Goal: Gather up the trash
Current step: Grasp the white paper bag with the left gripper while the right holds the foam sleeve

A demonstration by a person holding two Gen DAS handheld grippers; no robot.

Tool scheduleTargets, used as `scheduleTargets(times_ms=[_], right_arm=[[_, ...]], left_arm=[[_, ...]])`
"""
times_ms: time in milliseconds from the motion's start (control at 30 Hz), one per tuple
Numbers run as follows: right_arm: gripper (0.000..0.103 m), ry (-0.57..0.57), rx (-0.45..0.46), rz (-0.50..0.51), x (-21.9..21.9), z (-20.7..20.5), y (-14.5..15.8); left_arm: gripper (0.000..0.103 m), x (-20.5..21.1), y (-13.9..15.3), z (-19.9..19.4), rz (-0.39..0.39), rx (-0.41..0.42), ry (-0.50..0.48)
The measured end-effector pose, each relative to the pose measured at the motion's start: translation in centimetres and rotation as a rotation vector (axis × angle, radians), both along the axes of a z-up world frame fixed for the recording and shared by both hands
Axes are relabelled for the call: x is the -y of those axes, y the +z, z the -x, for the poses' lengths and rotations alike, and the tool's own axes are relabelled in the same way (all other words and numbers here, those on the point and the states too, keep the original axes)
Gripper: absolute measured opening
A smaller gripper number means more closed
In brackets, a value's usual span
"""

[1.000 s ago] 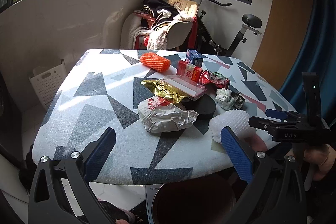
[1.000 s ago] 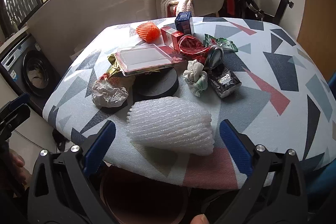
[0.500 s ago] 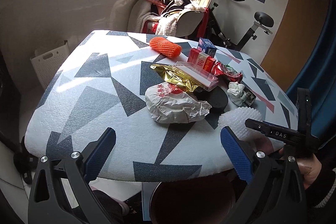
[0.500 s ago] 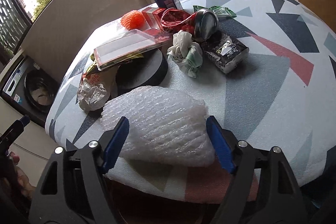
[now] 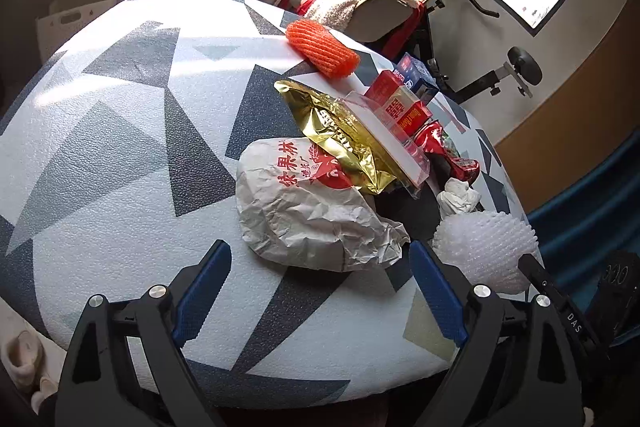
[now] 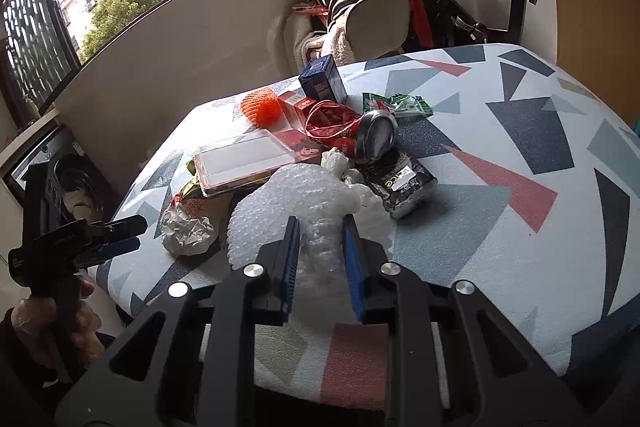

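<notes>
Barely begun: the whole pile sits on the table point(image 5: 100, 155). On the left, the left gripper point(image 5: 320, 291) is spread wide just short of the crumpled paper wrapper point(image 5: 304, 211), having come in closer. On the right, the right gripper point(image 6: 320, 259), wide 1 second ago, has just been closing and pinches the white foam net point(image 6: 304, 203).

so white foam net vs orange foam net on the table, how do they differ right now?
The white foam net is squeezed between the right gripper pads, which have just been closing on it; the orange foam net lies untouched. White sits at the near table edge, orange at the far side behind the red boxes. White looks bulkier and crumpled, orange smaller and keeps its tube shape. Both are ribbed foam mesh sleeves.
</notes>
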State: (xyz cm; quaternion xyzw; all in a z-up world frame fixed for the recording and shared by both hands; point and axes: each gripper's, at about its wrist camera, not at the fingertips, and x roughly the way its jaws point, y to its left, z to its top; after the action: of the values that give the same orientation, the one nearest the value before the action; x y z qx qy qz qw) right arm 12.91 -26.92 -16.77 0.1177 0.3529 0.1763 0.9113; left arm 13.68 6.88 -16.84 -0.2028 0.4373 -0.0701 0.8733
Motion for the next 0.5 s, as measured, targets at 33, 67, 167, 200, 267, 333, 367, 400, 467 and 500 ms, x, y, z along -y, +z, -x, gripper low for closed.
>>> scheduleTargets(times_ms=[33, 67, 167, 200, 267, 333, 367, 400, 467, 500], right_arm=[[0.024, 0.0, 0.002, 0.001, 0.1, 0.1, -0.1], [0.024, 0.002, 0.002, -0.001, 0.1, 0.1, -0.1], [0.024, 0.01, -0.001, -0.002, 0.0, 0.2, -0.3], [0.024, 0.011, -0.002, -0.003, 0.0, 0.2, -0.4], [0.024, 0.012, -0.005, -0.001, -0.2, 0.3, -0.6], [0.024, 0.015, -0.009, 0.0, -0.3, 0.3, -0.7], [0.024, 0.016, -0.009, 0.0, -0.3, 0.3, -0.7], [0.024, 0.017, -0.007, 0.001, -0.3, 0.4, -0.6], [0.024, 0.018, 0.002, 0.005, -0.3, 0.6, -0.3], [0.024, 0.018, 0.004, 0.006, -0.2, 0.6, -0.2]], left_arm=[[0.095, 0.1, -0.1, -0.5, -0.009, -0.003, 0.01], [0.095, 0.1, -0.3, -1.1, -0.01, -0.01, 0.018], [0.096, 0.2, -1.0, -2.7, 0.0, -0.045, 0.026], [0.097, 0.4, -1.2, -3.1, -0.008, -0.051, 0.024], [0.097, 0.9, -1.9, -3.9, -0.041, -0.061, 0.013], [0.097, 1.1, -2.6, -4.3, -0.063, -0.085, 0.011], [0.096, 1.0, -3.0, -4.3, -0.047, -0.092, 0.006], [0.086, 0.9, -3.1, -4.1, -0.032, -0.095, -0.002], [0.081, 0.9, -2.9, -3.5, -0.054, -0.101, -0.026], [0.077, 0.9, -2.7, -3.2, -0.068, -0.102, -0.044]])
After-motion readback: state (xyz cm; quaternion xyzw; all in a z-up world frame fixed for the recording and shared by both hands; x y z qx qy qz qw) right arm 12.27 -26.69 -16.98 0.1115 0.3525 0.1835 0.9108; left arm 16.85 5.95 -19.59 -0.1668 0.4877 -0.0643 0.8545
